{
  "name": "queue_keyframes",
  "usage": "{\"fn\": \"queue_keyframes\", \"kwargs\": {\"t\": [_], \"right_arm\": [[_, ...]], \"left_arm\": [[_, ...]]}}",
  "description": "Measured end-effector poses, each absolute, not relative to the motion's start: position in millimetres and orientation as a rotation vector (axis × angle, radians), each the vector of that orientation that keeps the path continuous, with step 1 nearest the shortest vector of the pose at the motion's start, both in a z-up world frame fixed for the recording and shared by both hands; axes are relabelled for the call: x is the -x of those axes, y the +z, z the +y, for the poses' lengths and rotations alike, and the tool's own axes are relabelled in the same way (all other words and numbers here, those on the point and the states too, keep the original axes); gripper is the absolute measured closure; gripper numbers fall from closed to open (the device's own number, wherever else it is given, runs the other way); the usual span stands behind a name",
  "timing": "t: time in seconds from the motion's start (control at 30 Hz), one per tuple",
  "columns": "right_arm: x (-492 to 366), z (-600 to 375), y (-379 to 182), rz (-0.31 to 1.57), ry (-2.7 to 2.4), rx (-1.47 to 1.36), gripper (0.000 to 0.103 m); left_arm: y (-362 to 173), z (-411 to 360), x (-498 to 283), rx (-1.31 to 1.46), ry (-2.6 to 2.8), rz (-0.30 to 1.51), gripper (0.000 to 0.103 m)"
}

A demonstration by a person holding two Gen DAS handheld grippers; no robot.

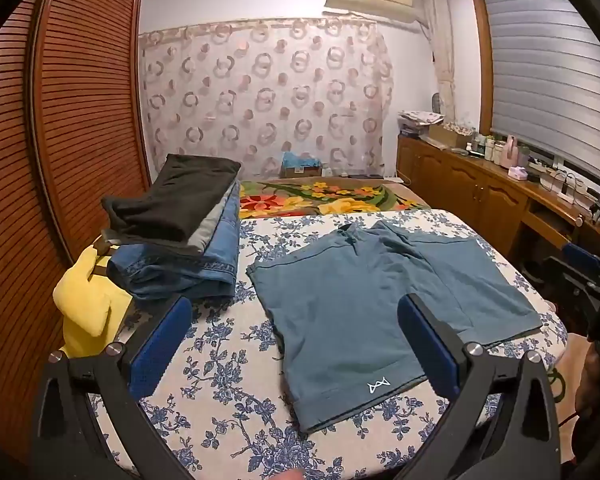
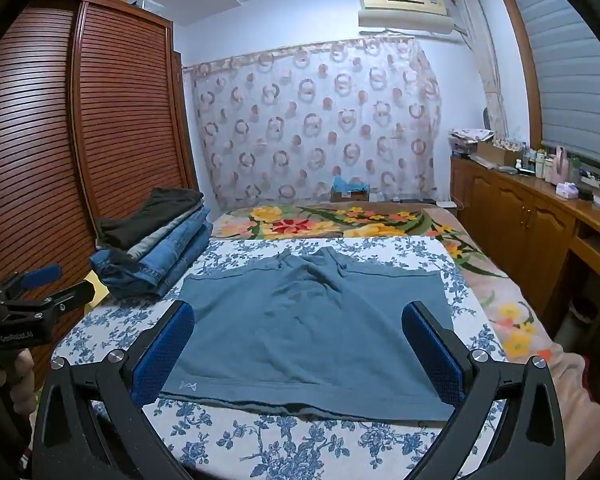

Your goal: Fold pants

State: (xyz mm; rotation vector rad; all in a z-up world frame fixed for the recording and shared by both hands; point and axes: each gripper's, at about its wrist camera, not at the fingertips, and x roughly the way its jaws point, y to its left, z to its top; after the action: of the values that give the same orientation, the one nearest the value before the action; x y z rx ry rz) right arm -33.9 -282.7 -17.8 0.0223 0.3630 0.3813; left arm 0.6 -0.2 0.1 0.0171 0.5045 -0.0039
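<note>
Right now I have both grippers tipped a little downward over the near edge of the bed [image 2: 100, 328]. My left gripper [image 1: 294, 344] has its jaws spread wide with nothing between the blue pads [image 1: 160, 356]; one finger hangs over bare floral sheet, the other over the near left part of the shorts [image 1: 364, 304]. My right gripper [image 2: 298, 346] is spread just as wide and empty, straddling the shorts [image 2: 312, 332] from above, not touching the cloth as far as I can tell.

Those blue-green shorts lie flat and unfolded on the sheet, near hem toward me, with a small white logo [image 1: 379, 386] at the near left corner. Left of them, apart from the shorts, sits a stack [image 1: 180, 236] of folded clothes, dark on top, denim beneath. A yellow cloth [image 1: 88, 312] lies beside it at the bed's left edge.

From the right wrist view I see the left gripper [image 2: 40, 284] at the frame's left edge, with fingers of the hand [image 2: 18, 376] on its handle; the rest of that hand is cut off. From the left wrist view the right gripper [image 1: 592, 280] is only a dark shape at the right border, its pads hard to make out. My fingers hide part of the shorts' near hem in both views, and the small things on the cabinet [image 2: 512, 216] by the window are too small to name
</note>
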Motion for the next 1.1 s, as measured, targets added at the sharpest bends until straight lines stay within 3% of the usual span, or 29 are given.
{"fn": "queue_keyframes", "kwargs": {"t": [1.1], "right_arm": [[34,-280,-16,0.373,0.389,-0.048,0.0]], "left_arm": [[9,-11,6,-0.006,-0.005,0.476,0.0]]}}
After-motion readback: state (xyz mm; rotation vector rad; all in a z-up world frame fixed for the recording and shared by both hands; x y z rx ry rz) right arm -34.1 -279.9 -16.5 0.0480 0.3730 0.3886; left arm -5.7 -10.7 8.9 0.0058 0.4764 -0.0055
